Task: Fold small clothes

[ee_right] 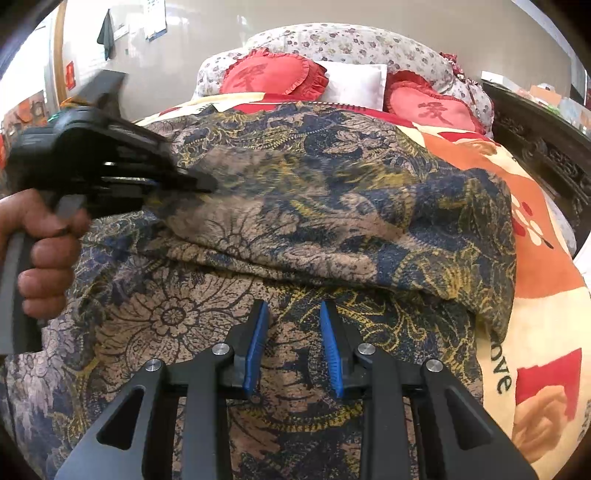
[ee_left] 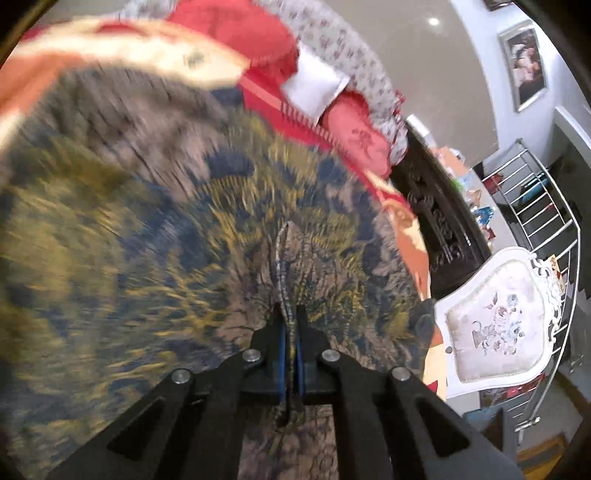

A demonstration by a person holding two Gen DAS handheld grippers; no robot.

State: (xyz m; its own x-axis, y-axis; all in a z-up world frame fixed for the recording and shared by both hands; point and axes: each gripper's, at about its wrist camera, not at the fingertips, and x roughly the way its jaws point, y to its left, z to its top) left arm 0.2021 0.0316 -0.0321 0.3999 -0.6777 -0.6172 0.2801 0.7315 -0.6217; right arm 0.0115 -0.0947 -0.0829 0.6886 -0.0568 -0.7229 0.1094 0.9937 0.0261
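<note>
Left gripper point(ee_left: 291, 325) pinches the patterned garment point(ee_right: 295, 206); right gripper point(ee_right: 291, 332) gapes empty above it, beside a bedspread point(ee_right: 546, 266) reading "ove".

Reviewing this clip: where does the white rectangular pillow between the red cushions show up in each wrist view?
Left wrist view: the white rectangular pillow sits at top centre, tilted, just right of a red cushion.
Right wrist view: the pillow is upright at top centre, between the two red heart-shaped cushions.
Shared landmark: the blue, tan and yellow floral patterned garment spread below it; the left claw pinches its edge.
</note>
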